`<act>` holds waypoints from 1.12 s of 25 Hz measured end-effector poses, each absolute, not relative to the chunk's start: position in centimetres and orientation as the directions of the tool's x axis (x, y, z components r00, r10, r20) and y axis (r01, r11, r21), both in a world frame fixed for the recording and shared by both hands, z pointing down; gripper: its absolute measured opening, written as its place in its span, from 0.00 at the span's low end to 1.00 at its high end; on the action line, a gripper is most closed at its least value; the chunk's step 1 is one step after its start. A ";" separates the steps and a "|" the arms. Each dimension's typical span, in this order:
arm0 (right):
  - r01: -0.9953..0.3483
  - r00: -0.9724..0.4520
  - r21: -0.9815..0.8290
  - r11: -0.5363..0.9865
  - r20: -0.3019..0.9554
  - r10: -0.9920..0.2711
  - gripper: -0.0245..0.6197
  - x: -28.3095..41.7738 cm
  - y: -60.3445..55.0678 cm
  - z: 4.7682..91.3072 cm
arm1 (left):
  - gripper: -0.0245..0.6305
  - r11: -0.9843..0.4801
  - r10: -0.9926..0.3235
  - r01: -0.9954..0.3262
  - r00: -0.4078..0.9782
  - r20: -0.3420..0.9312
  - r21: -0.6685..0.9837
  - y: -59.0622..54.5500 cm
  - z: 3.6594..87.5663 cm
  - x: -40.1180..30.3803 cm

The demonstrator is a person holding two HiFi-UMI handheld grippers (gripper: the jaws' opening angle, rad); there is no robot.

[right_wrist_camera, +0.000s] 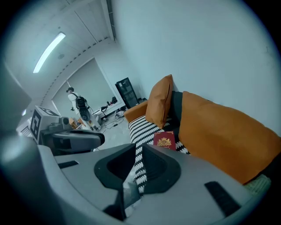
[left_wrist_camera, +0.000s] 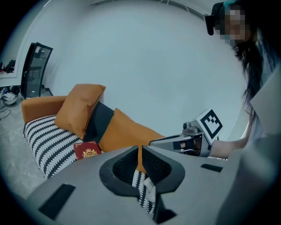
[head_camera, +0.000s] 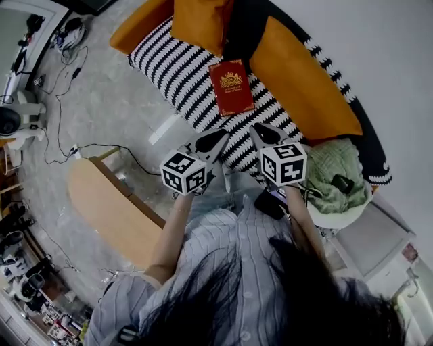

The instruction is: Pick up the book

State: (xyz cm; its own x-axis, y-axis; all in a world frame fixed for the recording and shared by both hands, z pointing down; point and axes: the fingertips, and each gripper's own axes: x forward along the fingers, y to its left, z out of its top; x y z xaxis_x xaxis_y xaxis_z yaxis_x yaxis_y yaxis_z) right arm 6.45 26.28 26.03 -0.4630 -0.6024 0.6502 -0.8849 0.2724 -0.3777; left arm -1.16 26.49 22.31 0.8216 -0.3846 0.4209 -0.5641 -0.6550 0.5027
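Where the head view looks down over dark hair and a striped shirt (head_camera: 230, 250), the person holds two grippers side by side, just in front of the body. The left gripper (left_wrist_camera: 140, 148) has its jaws pressed together, with only a thin slit between them. Nothing is held there; through the slit only a piece of the sofa shows. The right gripper (right_wrist_camera: 137, 147) is closed in the same way and also carries nothing. Both point forward and somewhat downward, toward the sofa seat (head_camera: 177, 67), which has a black-and-white zigzag cover. On the person's left stands a low wooden table (head_camera: 111, 203), and on the right a green cloth (head_camera: 338, 169) lies bunched near the end of the sofa.

The book (head_camera: 232, 86) lies flat on the seat, beyond the tips of both grippers and apart from them. It is dark red with a gold emblem on its cover, and it rests close to the sofa's back. Just behind it leans a long orange cushion (head_camera: 298, 78), then a dark cushion (head_camera: 247, 27) and a second orange cushion (head_camera: 199, 20). Behind these is the plain pale wall (left_wrist_camera: 145, 66).
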 end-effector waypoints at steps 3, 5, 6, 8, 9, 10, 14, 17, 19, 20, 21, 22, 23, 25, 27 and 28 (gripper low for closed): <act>-0.887 -0.456 -0.389 0.248 0.655 -0.602 0.12 6.5 25.8 26.7 | 0.06 -0.651 -0.377 -0.561 0.824 0.424 0.512 25.7 22.9 -1.5; -0.889 -0.450 -0.397 0.231 0.653 -0.609 0.12 6.5 25.2 27.0 | 0.06 -0.650 -0.369 -0.558 0.825 0.429 0.515 24.9 23.5 -1.7; -0.889 -0.447 -0.399 0.223 0.653 -0.612 0.12 6.5 24.8 27.2 | 0.06 -0.650 -0.362 -0.556 0.826 0.432 0.518 24.4 23.7 -1.8; -0.890 -0.443 -0.405 0.210 0.658 -0.609 0.12 6.5 24.0 27.6 | 0.06 -0.650 -0.346 -0.548 0.830 0.437 0.526 23.4 24.2 -1.9; -0.889 -0.443 -0.409 0.205 0.661 -0.606 0.12 6.4 23.6 27.9 | 0.06 -0.651 -0.339 -0.545 0.832 0.440 0.528 23.0 24.5 -1.9; -0.889 -0.444 -0.411 0.202 0.663 -0.602 0.12 6.3 23.2 28.3 | 0.07 -0.652 -0.331 -0.542 0.833 0.444 0.530 22.5 24.9 -2.0; -0.890 -0.446 -0.404 0.211 0.676 -0.587 0.12 6.1 21.3 30.4 | 0.07 -0.644 -0.316 -0.542 0.831 0.458 0.540 20.5 27.0 -2.3; -0.890 -0.448 -0.398 0.221 0.681 -0.579 0.12 6.2 19.8 31.7 | 0.07 -0.635 -0.308 -0.545 0.828 0.468 0.547 19.1 28.3 -2.8; -0.890 -0.452 -0.394 0.230 0.689 -0.567 0.12 6.2 18.8 32.6 | 0.07 -0.634 -0.296 -0.548 0.824 0.483 0.546 18.3 29.5 -3.0; -0.890 -0.453 -0.391 0.236 0.695 -0.558 0.12 6.3 18.4 33.2 | 0.08 -0.632 -0.288 -0.548 0.822 0.491 0.547 17.9 30.1 -3.1; -0.889 -0.455 -0.388 0.241 0.703 -0.547 0.12 6.3 18.0 33.8 | 0.09 -0.628 -0.280 -0.548 0.821 0.497 0.552 17.6 30.7 -3.1; -0.889 -0.457 -0.386 0.246 0.711 -0.535 0.12 6.4 17.7 34.4 | 0.10 -0.621 -0.273 -0.548 0.821 0.502 0.560 17.2 31.3 -3.1; -0.888 -0.458 -0.386 0.249 0.719 -0.522 0.12 6.5 17.3 35.1 | 0.10 -0.614 -0.267 -0.548 0.821 0.505 0.567 16.8 32.0 -3.0; -0.887 -0.461 -0.389 0.248 0.730 -0.505 0.12 6.6 16.3 36.5 | 0.11 -0.603 -0.258 -0.549 0.821 0.509 0.579 15.7 33.3 -2.9; -0.884 -0.466 -0.400 0.240 0.733 -0.495 0.12 6.7 15.4 37.9 | 0.12 -0.594 -0.250 -0.551 0.819 0.516 0.586 14.7 34.7 -2.7; -0.882 -0.470 -0.407 0.236 0.734 -0.490 0.12 6.7 15.0 38.6 | 0.12 -0.591 -0.244 -0.551 0.818 0.521 0.589 14.4 35.3 -2.7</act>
State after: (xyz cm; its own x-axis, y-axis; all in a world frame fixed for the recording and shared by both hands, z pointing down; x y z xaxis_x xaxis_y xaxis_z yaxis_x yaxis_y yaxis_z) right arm 6.69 15.00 38.62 -0.4698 -0.4904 0.7340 -0.8824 0.2358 -0.4073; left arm -2.66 14.37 35.35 0.8181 -0.2443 0.5206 -0.5513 -0.5907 0.5891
